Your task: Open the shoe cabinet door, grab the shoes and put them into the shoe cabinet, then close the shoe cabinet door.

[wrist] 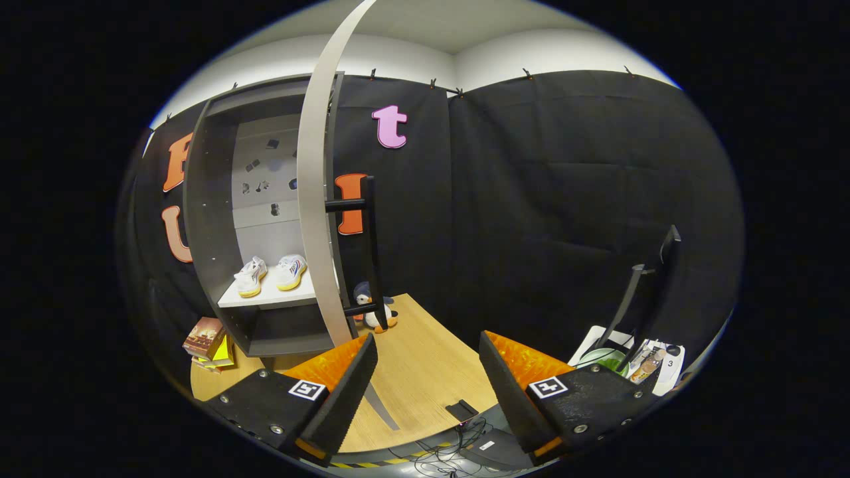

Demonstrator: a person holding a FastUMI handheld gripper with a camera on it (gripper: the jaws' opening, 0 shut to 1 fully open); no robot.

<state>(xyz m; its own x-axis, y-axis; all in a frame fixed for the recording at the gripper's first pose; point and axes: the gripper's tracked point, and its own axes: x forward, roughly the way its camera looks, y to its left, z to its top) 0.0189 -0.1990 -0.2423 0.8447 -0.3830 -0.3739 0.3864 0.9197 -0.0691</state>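
The dark shoe cabinet (pixel 212 219) stands beyond my left finger, its door (pixel 312 199) swung open edge-on toward me. A long black bar handle (pixel 372 245) sticks out from the door's right face. A pair of white shoes with yellow soles (pixel 271 273) sits side by side on the cabinet's white shelf (pixel 265 297). My gripper (pixel 425 378) is open, nothing between its fingers, well back from the cabinet over the wooden table (pixel 425 358).
A small penguin plush (pixel 372 307) stands at the door's foot. Boxes and a yellow item (pixel 209 342) lie left of the cabinet base. To the right are a black stand (pixel 654 279), a green bowl (pixel 604 360) and a white tray with small items (pixel 654 365). Cables (pixel 458 441) lie below the table edge.
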